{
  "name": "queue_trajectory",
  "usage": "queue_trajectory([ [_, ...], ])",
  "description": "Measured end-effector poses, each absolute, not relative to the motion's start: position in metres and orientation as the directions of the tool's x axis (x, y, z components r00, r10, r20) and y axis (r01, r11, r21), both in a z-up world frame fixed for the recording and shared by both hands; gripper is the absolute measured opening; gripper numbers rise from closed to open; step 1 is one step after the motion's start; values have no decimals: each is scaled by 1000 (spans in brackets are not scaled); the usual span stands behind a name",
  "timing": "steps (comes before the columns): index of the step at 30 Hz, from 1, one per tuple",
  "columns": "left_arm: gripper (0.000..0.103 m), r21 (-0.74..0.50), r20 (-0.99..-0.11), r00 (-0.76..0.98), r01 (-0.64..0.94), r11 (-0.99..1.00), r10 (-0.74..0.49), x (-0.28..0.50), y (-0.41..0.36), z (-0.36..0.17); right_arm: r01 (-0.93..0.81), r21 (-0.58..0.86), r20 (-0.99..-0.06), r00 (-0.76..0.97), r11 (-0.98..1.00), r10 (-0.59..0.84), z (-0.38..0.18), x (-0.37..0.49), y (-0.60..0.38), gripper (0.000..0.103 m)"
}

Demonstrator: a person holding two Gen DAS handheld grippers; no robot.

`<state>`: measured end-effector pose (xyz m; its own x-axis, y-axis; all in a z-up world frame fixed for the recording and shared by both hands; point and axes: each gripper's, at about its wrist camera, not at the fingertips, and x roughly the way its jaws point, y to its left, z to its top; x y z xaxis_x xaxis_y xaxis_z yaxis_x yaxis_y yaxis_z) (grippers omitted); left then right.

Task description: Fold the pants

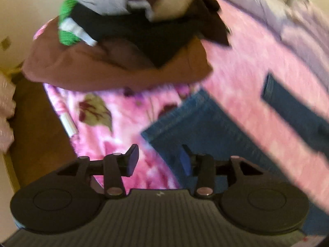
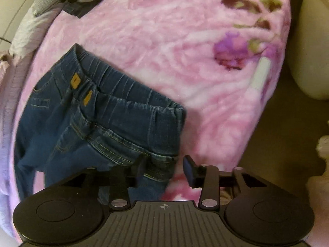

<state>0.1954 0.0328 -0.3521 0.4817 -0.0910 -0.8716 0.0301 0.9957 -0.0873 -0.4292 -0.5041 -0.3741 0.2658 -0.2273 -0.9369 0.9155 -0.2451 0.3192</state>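
Dark blue jeans (image 2: 107,115) lie on a pink flowered blanket (image 2: 185,41), waistband toward the middle of the bed, with two orange tags near the band. My right gripper (image 2: 164,166) is open just above the jeans' near hip edge, its left finger over the denim and its right finger over the blanket. In the left wrist view a leg end of the jeans (image 1: 197,127) reaches up and left, and a second leg (image 1: 287,107) lies to the right. My left gripper (image 1: 159,160) is open over that hem, nothing between its fingers.
A heap of clothes (image 1: 133,16) sits on a brown pillow (image 1: 98,68) at the far end of the bed. A lilac quilt (image 1: 267,10) lies along the right. Brown floor (image 2: 277,133) and a cream wall (image 2: 308,41) border the bed.
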Motion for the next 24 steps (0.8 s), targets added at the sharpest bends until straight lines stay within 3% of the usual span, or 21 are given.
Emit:
queue_trajectory([
  [1, 40, -131, -859, 496, 28, 991, -128, 197, 30, -343, 911, 319, -935, 257, -262, -245, -370, -432, -503, 40],
  [3, 58, -229, -833, 501, 76, 970, -236, 205, 14, -332, 892, 328, -929, 245, -312, -277, -363, -434, -503, 40],
  [5, 66, -342, -818, 444, 134, 930, -365, 218, -17, -339, 879, 331, -923, 225, -343, -314, -357, -430, -508, 40],
  [10, 66, -524, -788, 298, 136, 841, -539, 259, -105, -393, 874, 356, -900, 224, -331, -375, -343, -412, -529, 40],
  [13, 66, -554, -798, 249, 57, 831, -549, 283, -146, -436, 877, 369, -892, 242, -308, -381, -338, -402, -532, 40],
  [15, 72, -553, -804, 272, -17, 833, -529, 296, -160, -453, 882, 365, -894, 242, -298, -378, -337, -397, -530, 40],
  [16, 67, -557, -797, 302, -33, 830, -523, 300, -165, -453, 885, 358, -896, 237, -297, -375, -337, -394, -529, 40],
  [17, 8, -546, -786, 337, 16, 838, -519, 306, -173, -448, 887, 351, -899, 229, -301, -373, -338, -393, -527, 40],
  [18, 0, -512, -792, 340, 83, 855, -507, 313, -182, -444, 886, 349, -900, 226, -306, -374, -341, -393, -527, 40],
  [24, 0, -370, -657, 484, 460, 807, -578, 367, -233, -364, 874, 363, -893, 227, -323, -389, -341, -385, -525, 40],
])
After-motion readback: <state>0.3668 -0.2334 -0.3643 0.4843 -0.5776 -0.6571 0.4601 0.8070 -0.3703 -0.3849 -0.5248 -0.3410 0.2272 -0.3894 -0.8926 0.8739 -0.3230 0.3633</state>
